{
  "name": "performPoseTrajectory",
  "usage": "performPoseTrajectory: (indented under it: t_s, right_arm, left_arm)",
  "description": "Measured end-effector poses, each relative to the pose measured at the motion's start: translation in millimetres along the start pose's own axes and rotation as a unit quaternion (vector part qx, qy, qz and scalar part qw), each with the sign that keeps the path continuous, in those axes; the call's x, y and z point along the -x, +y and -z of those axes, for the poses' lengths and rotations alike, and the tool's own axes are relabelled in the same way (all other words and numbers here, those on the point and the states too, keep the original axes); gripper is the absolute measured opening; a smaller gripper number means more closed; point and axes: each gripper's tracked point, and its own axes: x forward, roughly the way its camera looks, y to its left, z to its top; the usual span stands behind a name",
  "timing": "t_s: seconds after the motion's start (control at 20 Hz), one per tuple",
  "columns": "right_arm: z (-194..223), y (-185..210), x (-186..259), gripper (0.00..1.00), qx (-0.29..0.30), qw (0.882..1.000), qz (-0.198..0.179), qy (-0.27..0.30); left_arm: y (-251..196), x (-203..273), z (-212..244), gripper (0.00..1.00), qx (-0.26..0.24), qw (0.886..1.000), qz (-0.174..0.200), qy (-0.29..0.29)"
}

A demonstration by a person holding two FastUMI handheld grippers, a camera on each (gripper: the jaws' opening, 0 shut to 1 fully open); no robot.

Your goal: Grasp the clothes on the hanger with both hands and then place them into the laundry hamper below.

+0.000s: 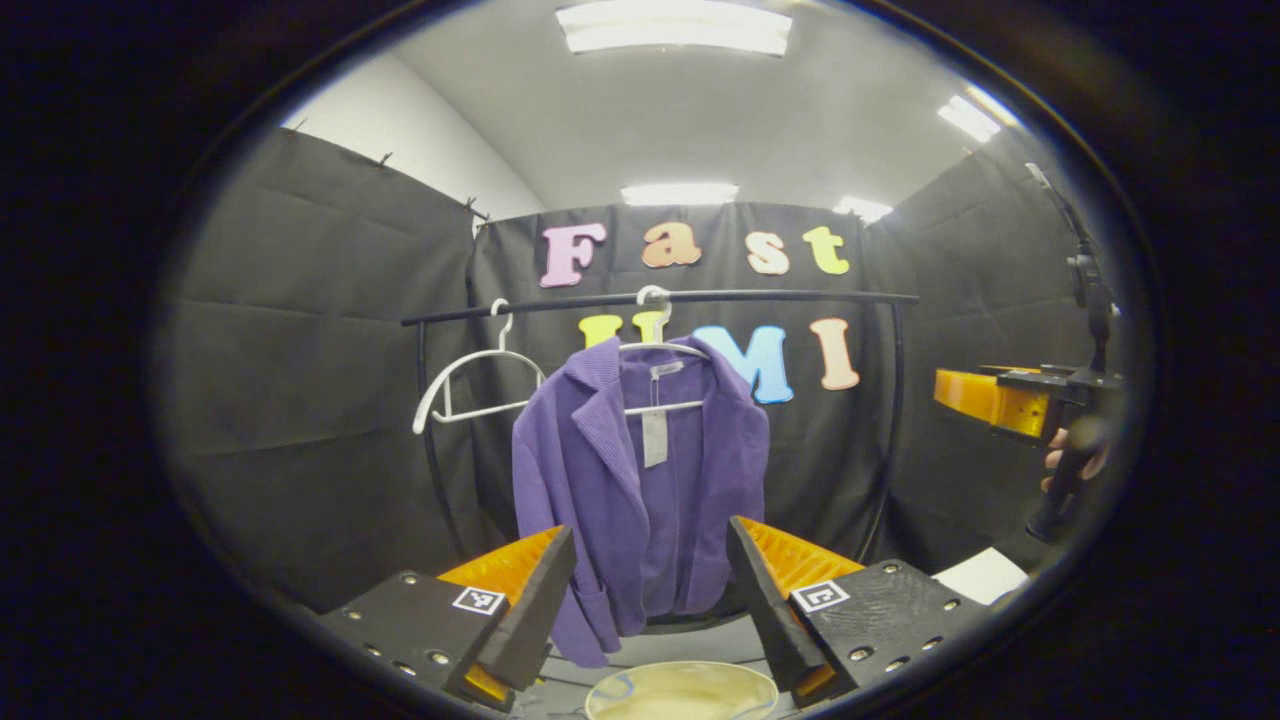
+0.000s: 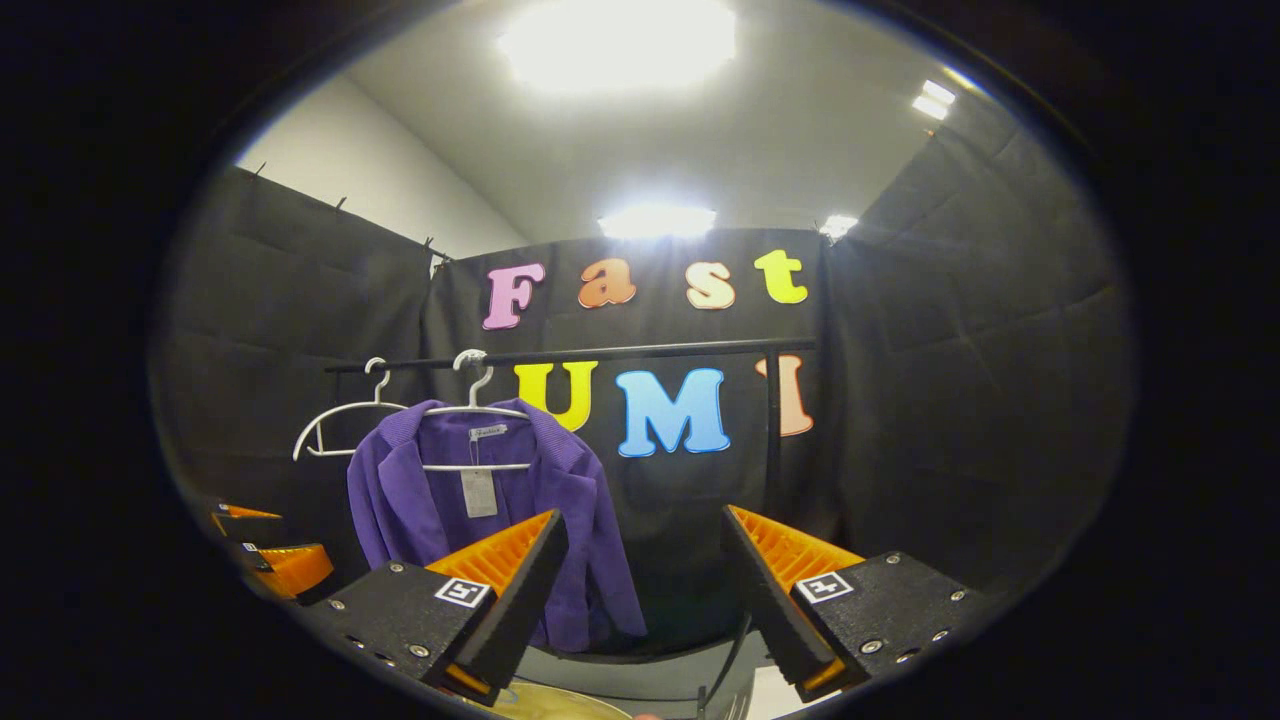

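A: What's biggest here?
B: The rack (image 1: 660, 298), a thin dark rail across the middle of the left gripper view, on curved legs before black cloth walls under a pale ceiling with strip lights.
A: And the clothes?
B: A purple jacket (image 1: 640, 490), ribbed and soft-looking, hangs mid-frame on a white hanger (image 1: 660, 350). A neck label and a grey tag (image 1: 655, 436) show; the writing is too small to read.
A: Anything beside it?
B: A bare hanger (image 1: 470, 385) to its left.
A: The hamper?
B: Its pale round rim (image 1: 682, 690) sits at bottom centre, below the jacket.
A: Grippers?
B: The left gripper (image 1: 650, 590) has its jaws wide apart, holding nothing. The right gripper (image 2: 645, 590) likewise, with the jacket at lower left of its view.
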Motion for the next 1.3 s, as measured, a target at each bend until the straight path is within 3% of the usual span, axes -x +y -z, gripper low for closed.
performPoseTrajectory:
  t_s: [0.15,0.2,0.3,0.4,0.45,0.55,0.6,0.8,0.85,0.9,0.95,1.0,1.1,1.3]
  right_arm:
    - [6,7,-44,0.95,-0.012,1.000,-0.024,0.011]
    - [8,10,-58,0.95,-0.017,0.999,-0.033,0.014]
    - [13,16,-84,0.95,-0.026,0.998,-0.048,0.018]
    - [17,24,-107,0.95,-0.034,0.997,-0.065,0.022]
    - [19,29,-119,0.95,-0.039,0.996,-0.075,0.023]
    - [25,39,-144,0.95,-0.047,0.994,-0.093,0.032]
    - [29,46,-155,0.95,-0.052,0.992,-0.104,0.040]
    - [42,75,-196,0.95,-0.072,0.984,-0.148,0.065]
    - [46,80,-206,0.95,-0.068,0.984,-0.151,0.067]
    - [52,84,-216,0.94,-0.064,0.983,-0.153,0.073]
    - [61,88,-224,0.94,-0.061,0.982,-0.156,0.085]
    - [73,93,-230,0.92,-0.063,0.980,-0.158,0.099]
    - [89,90,-238,0.95,-0.067,0.979,-0.149,0.123]
    - [92,98,-254,0.95,-0.081,0.978,-0.151,0.121]
  left_arm:
    - [0,-38,-4,0.88,0.016,1.000,-0.016,0.004]
    - [2,-51,-7,0.94,0.021,0.999,-0.025,0.003]
    - [8,-75,-13,0.88,0.030,0.998,-0.048,0.000]
    - [15,-97,-13,0.88,0.035,0.997,-0.070,0.005]
    - [17,-109,-13,0.94,0.039,0.996,-0.081,0.007]
    - [20,-130,-14,0.88,0.047,0.994,-0.098,0.008]
    - [21,-139,-16,0.94,0.049,0.993,-0.106,0.007]
    - [29,-175,-15,0.88,0.038,0.989,-0.144,0.007]
    - [32,-185,-15,0.94,0.036,0.987,-0.153,0.006]
    - [34,-194,-13,0.82,0.036,0.986,-0.163,0.009]
    - [37,-202,-9,0.82,0.037,0.984,-0.172,0.013]
    - [40,-212,-5,0.88,0.041,0.982,-0.182,0.018]
    - [43,-227,-2,0.87,0.052,0.979,-0.193,0.022]
    - [53,-250,-9,0.88,0.051,0.975,-0.217,0.017]
